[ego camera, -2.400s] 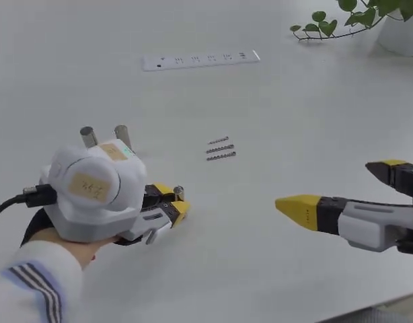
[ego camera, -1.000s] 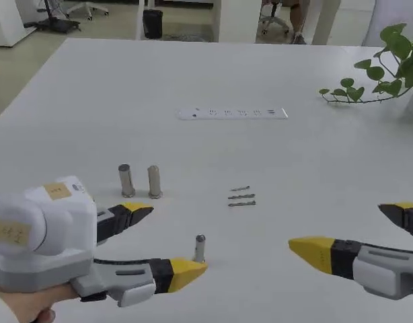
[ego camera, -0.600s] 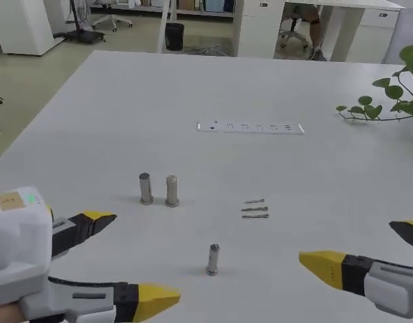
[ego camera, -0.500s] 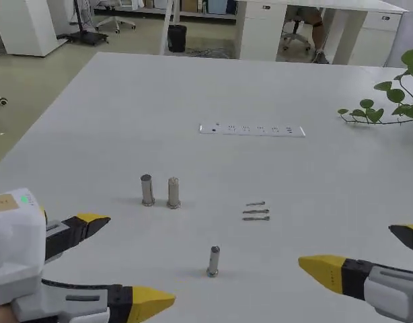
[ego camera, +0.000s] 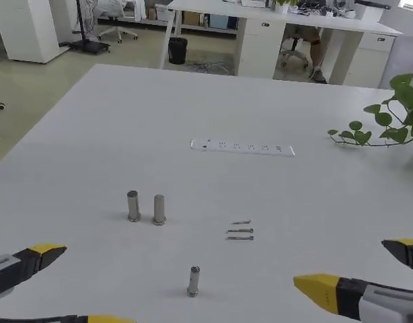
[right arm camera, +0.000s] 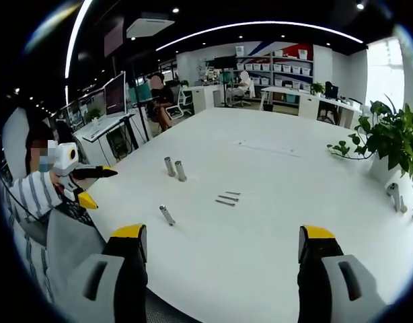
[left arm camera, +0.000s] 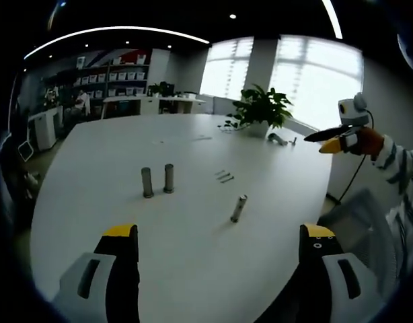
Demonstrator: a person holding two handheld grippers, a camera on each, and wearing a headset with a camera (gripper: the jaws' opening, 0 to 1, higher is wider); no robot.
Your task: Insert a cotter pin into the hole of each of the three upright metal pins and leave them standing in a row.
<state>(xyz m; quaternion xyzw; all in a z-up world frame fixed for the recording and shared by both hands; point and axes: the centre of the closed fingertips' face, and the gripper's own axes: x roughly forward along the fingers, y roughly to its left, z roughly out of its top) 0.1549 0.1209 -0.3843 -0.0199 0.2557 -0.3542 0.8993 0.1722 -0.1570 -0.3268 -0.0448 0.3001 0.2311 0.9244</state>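
Head view — right claw (ego camera: 341, 263) spread wide, empty. Three cotter pins (ego camera: 239, 230) lie flat on the desk (ego camera: 294, 195) ahead and to its left, long axes crosswise, nearer it than the left claw (ego camera: 91, 284), likewise spread. Lone metal pin (ego camera: 193, 280) stands between the claws — upright pair (ego camera: 159, 210) beyond.

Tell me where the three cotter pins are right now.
In the head view the cotter pins lie loose on the table, right of the two paired upright pins and beyond the lone pin, well short of the power strip.
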